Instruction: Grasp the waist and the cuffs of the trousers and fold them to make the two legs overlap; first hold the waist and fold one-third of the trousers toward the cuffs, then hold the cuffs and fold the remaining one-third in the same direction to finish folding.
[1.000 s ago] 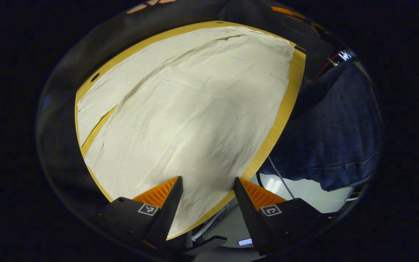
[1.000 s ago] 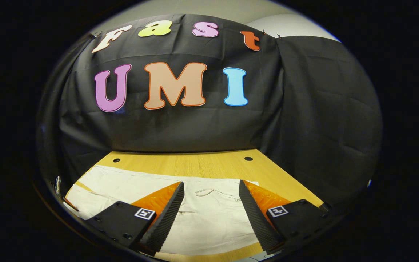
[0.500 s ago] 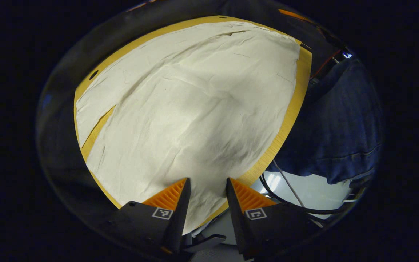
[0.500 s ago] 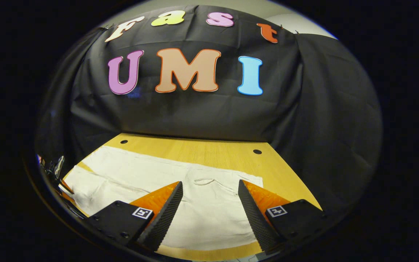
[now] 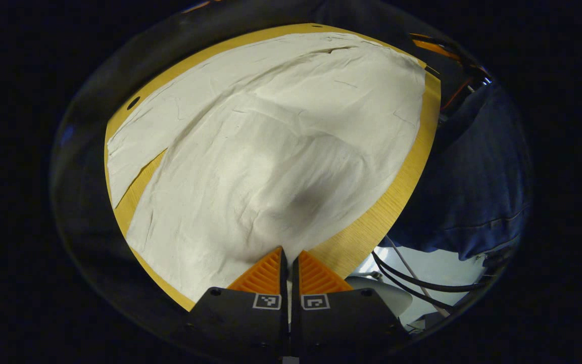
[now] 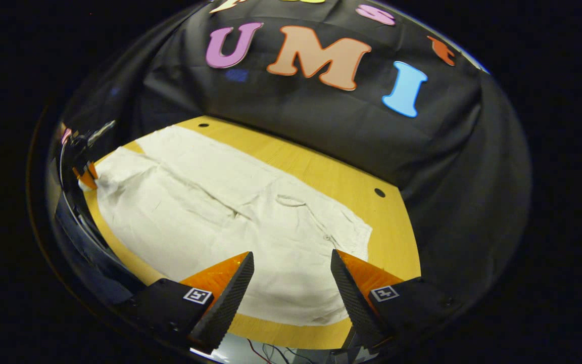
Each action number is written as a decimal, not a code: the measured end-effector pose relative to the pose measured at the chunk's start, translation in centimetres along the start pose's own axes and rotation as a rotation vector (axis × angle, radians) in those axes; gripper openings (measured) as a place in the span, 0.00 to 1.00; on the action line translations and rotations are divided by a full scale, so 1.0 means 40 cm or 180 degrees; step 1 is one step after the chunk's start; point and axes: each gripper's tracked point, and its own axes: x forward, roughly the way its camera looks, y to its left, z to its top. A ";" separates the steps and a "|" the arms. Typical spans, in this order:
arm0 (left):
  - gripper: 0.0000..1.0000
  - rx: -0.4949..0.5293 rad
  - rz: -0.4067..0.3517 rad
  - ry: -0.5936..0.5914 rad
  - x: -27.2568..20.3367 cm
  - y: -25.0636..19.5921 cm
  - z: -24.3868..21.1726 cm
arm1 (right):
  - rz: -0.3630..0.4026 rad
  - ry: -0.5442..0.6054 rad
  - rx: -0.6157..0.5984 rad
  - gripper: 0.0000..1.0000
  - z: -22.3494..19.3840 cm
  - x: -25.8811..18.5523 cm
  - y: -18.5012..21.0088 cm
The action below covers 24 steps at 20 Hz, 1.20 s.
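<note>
Trousers (image 5: 250, 151) lay flat on the bench (image 5: 402, 182), the left claw (image 5: 287, 260) pinched tight on a near cuff edge, the right claw (image 6: 291, 273) wide open above the waist, so lifting one-handed could drag them crooked.

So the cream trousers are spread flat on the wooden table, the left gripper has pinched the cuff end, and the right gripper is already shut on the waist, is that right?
Not quite. The right gripper is open, its fingers spread above the waist end of the trousers, as the right gripper view shows. The rest stands: the left gripper is shut on the cuff end, and the trousers lie on the wooden table.
</note>
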 end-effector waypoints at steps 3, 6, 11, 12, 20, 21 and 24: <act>0.00 -0.0065 -0.0024 -0.0009 0.002 0.002 0.002 | 0.0316 0.0292 -0.0310 0.98 -0.086 0.020 0.043; 0.00 -0.0094 0.0018 -0.0043 -0.003 0.004 0.004 | 0.0567 0.0648 -0.0611 0.98 -0.192 0.039 0.061; 0.00 -0.0088 0.0091 -0.0042 0.001 0.004 0.007 | 0.0957 0.1127 -0.0998 0.98 -0.310 0.072 0.087; 0.00 -0.0119 0.0075 -0.0031 0.003 0.005 0.006 | 0.1012 0.1183 -0.1054 0.98 -0.321 0.077 0.093; 0.00 -0.0141 0.0007 0.0013 0.007 0.006 0.008 | 0.1459 0.1605 -0.0934 0.87 -0.353 0.087 0.119; 0.00 -0.0147 -0.0002 0.0013 0.007 0.006 0.009 | 0.1469 0.1626 -0.0932 0.90 -0.344 0.090 0.114; 0.00 -0.0181 -0.0053 0.0010 0.006 0.007 0.009 | 0.1438 0.1663 -0.0898 0.80 -0.345 0.098 0.104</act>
